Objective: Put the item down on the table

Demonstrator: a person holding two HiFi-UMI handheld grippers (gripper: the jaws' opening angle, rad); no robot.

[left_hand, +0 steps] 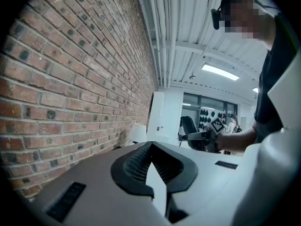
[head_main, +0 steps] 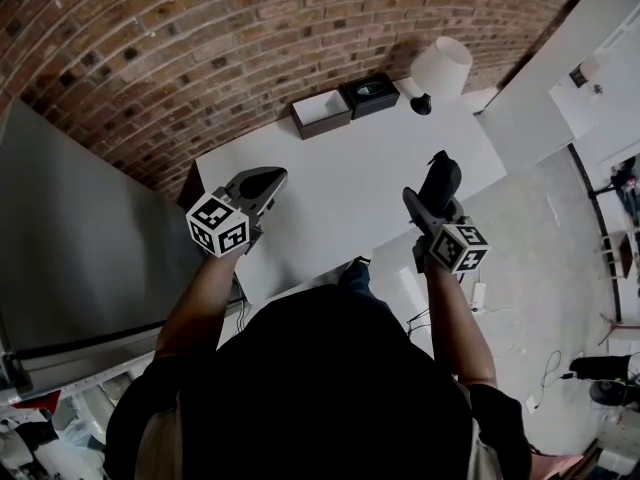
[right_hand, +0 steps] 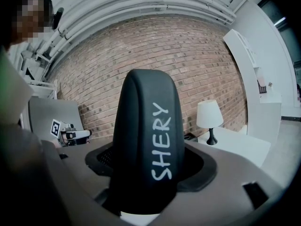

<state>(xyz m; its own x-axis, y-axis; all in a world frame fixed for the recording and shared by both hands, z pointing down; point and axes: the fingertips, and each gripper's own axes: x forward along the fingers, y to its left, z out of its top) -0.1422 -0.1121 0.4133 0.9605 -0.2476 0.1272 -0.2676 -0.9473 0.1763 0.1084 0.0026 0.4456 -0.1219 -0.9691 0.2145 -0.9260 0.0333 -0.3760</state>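
Black item point(right_hand: 148, 126), long axis upright, clamped in right tongs point(head_main: 432, 200) over tabletop's point(head_main: 340, 203) near edge; left tongs point(head_main: 262, 183) together, empty.

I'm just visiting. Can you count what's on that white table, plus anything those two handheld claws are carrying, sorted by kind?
Boxes on the table: 2, an open box and a black box
Lamps: 1, a white-shaded lamp
Held things: 1, a dark item marked SHERY, in the right gripper; the left gripper carries nothing
Total: 4
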